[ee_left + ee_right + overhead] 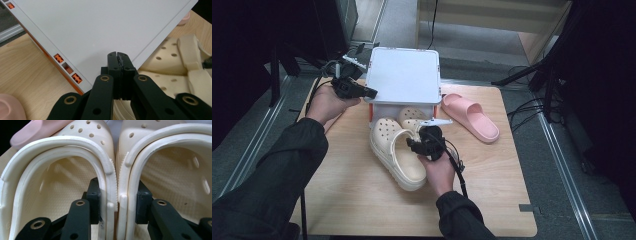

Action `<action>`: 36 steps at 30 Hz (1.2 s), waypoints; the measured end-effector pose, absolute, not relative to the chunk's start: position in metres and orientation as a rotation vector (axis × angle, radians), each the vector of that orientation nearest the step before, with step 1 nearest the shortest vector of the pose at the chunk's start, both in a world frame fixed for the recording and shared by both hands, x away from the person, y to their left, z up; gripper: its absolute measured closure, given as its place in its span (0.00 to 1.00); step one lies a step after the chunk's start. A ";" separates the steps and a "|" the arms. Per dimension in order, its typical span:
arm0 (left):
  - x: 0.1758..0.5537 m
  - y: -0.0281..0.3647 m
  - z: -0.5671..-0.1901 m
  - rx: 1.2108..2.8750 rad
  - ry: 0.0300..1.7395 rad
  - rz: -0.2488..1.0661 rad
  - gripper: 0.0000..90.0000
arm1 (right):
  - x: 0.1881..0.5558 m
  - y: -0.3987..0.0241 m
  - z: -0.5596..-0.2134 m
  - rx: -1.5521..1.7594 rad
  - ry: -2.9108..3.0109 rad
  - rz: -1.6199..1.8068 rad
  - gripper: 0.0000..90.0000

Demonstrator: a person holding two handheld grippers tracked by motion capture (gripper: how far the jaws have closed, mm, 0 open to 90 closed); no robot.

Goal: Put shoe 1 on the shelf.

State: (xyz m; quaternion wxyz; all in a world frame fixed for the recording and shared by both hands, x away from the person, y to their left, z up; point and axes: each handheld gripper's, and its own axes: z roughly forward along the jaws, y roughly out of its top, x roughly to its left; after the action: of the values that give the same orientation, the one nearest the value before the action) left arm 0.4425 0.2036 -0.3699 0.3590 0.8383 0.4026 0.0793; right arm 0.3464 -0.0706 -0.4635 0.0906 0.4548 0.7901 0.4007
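Two cream perforated clogs (394, 155) (62, 152) lie side by side on the wooden table (362, 205), toes toward a white storage box. My right gripper (414, 142) (118, 192) has one jaw inside each clog and is shut on their touching side walls. The second clog (175, 142) (175, 62) has its toe at the box front. The box's white lid (402, 75) (100, 27) has orange clips along its rim. My left gripper (369, 92) (117, 55) is shut at the lid's near left corner, its tips in front of the lid surface.
A pink slide sandal (469, 117) (32, 130) lies on the table to the right of the box. The second pink sandal's edge (10, 107) is beside the left gripper. Dark stands and cables surround the table; the front of the tabletop is bare wood.
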 end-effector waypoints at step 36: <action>0.446 0.205 -0.369 2.175 1.037 0.176 0.99 | 0.401 -0.039 -0.496 1.386 2.169 1.185 0.64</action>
State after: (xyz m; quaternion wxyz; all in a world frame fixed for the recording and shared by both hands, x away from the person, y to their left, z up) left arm 0.4457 0.2048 -0.3687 0.3548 0.8418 0.4011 0.0681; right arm 0.4009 -0.0387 -0.4959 0.1535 0.4832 0.7565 0.4131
